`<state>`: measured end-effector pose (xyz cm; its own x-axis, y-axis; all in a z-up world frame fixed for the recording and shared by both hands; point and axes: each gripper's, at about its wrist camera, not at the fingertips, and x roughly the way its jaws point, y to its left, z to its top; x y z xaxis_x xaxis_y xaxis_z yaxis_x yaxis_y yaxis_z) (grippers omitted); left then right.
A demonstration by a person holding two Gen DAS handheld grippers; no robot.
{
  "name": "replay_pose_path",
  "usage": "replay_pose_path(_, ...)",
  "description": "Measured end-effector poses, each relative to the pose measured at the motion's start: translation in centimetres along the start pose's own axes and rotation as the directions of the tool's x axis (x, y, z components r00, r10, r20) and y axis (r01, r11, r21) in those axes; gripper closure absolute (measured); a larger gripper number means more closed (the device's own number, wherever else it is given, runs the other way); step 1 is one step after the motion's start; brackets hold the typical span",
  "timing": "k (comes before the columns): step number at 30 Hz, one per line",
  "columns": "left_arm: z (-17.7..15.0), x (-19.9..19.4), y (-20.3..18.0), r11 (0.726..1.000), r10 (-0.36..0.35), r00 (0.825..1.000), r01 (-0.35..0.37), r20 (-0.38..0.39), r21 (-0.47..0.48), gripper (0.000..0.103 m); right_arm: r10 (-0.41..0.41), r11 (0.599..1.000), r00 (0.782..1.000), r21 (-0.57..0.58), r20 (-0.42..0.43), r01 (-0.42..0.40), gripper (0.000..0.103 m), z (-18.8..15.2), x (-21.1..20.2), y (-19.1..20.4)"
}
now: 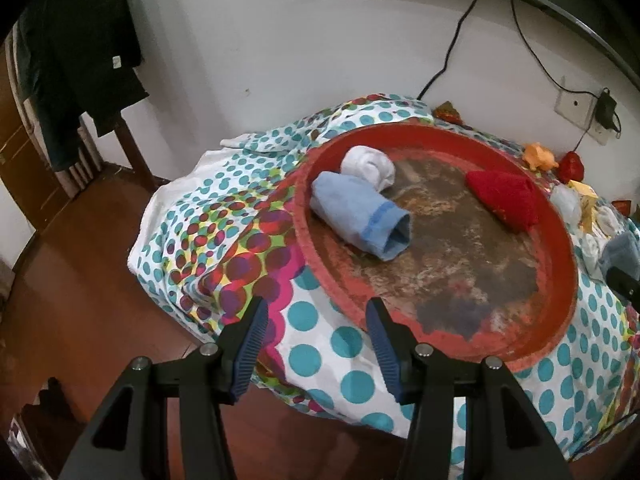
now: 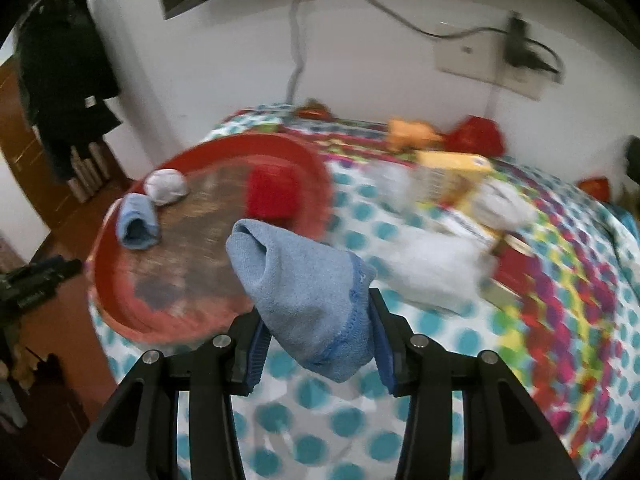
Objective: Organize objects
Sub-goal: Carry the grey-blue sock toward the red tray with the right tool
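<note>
A round red tray (image 1: 560,236) (image 2: 304,160) lies on the dotted bedsheet (image 1: 348,376). In it lie a rolled light blue sock (image 1: 360,216) (image 2: 138,224), a white sock ball (image 1: 368,166) (image 2: 165,186) and a red rolled sock (image 1: 504,196) (image 2: 268,194). My right gripper (image 2: 318,328) is shut on a second light blue rolled sock (image 2: 304,284), held above the sheet at the tray's right edge. My left gripper (image 1: 316,320) stands open and empty at the tray's near rim.
White sock bundles (image 2: 432,272), a yellow box (image 2: 452,176), an orange toy (image 2: 408,132) and red items (image 2: 476,132) lie on the sheet to the right. Cables and a wall socket (image 1: 576,106) are behind. Wooden floor (image 1: 80,280) lies left of the bed.
</note>
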<state>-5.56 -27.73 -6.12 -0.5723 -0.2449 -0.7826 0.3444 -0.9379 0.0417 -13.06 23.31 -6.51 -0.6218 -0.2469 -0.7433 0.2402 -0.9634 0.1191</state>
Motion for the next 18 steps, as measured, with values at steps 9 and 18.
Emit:
replay_pose_path(9, 0.0, 0.5, 0.9, 1.0, 0.025, 1.0, -0.026, -0.01, -0.016, 0.051, 0.011, 0.993, 0.999, -0.113, -0.038, -0.015, 0.058, -1.2, -1.7, 1.9)
replay_pose_path(18, -0.1, 0.8, 0.8, 1.0, 0.019, 1.0, -0.02, -0.02, -0.018, 0.051, -0.009, 0.994, 0.997, -0.11, -0.081, 0.0, 0.058, -0.7, -0.5, -2.6)
